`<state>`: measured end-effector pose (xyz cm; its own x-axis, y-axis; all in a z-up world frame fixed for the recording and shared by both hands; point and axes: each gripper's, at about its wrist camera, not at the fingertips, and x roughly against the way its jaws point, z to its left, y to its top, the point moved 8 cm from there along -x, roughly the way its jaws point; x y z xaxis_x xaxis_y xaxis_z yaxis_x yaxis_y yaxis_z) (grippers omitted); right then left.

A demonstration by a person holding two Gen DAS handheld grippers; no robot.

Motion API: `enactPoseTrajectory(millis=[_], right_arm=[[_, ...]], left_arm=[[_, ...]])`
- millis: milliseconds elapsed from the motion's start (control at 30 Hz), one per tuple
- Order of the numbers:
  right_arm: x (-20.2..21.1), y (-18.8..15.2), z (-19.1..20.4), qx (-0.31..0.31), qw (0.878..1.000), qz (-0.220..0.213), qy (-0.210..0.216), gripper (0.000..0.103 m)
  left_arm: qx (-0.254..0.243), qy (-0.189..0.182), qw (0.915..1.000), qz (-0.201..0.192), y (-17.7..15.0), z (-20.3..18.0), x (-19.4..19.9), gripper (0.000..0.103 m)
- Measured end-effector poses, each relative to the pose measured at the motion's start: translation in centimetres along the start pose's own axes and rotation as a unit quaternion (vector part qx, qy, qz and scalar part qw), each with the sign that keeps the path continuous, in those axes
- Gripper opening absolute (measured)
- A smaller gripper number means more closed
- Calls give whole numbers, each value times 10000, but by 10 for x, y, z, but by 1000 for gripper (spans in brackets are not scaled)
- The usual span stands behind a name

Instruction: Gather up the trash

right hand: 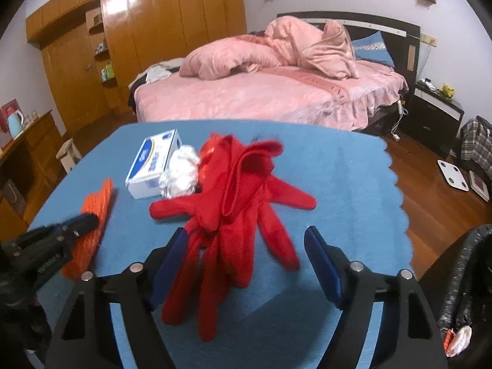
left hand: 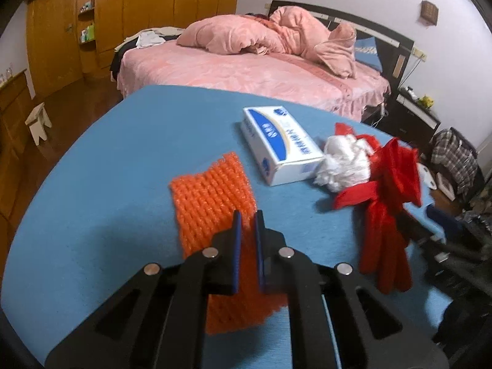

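blue tabletop point(left hand: 123, 160), bedroom: left claw point(left hand: 247, 218) pinching orange foam net point(left hand: 209, 196); right claw point(right hand: 246, 240) spread w/ red gloves point(right hand: 233, 215) between its pads.

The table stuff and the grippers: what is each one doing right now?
Left gripper: shut on the orange net.
Right gripper: open, red gloves between its fingers, not pinched.
Box: closed, lying flat.
White wad: crumpled, beside the box.
Black bag: hanging by the table edge, scraps at its bottom.

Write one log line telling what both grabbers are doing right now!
left gripper: shut on orange foam net | right gripper: open around red gloves | blue table
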<state>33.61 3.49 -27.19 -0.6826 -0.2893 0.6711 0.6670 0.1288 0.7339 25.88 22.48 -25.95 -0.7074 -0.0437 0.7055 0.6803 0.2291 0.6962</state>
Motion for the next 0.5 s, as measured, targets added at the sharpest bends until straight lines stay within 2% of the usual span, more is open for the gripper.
enactPoseTrajectory(millis=[67, 133, 233, 500], right_arm=[[-6, -6, 3, 30, 9997, 200, 117, 60], [-8, -10, 4, 3, 9991, 313, 279, 34], [-5, -14, 7, -17, 9985, 312, 444, 13], [34, -21, -4, -105, 9991, 59, 412, 11]], left_arm=[[-19, -61, 10000, -38, 2, -4, 3, 8], [-20, -132, 9999, -60, 2, -8, 6, 8], [-35, -216, 9997, -64, 1, -14, 10, 8], [-332, -353, 9988, -38, -11, -32, 19, 8]])
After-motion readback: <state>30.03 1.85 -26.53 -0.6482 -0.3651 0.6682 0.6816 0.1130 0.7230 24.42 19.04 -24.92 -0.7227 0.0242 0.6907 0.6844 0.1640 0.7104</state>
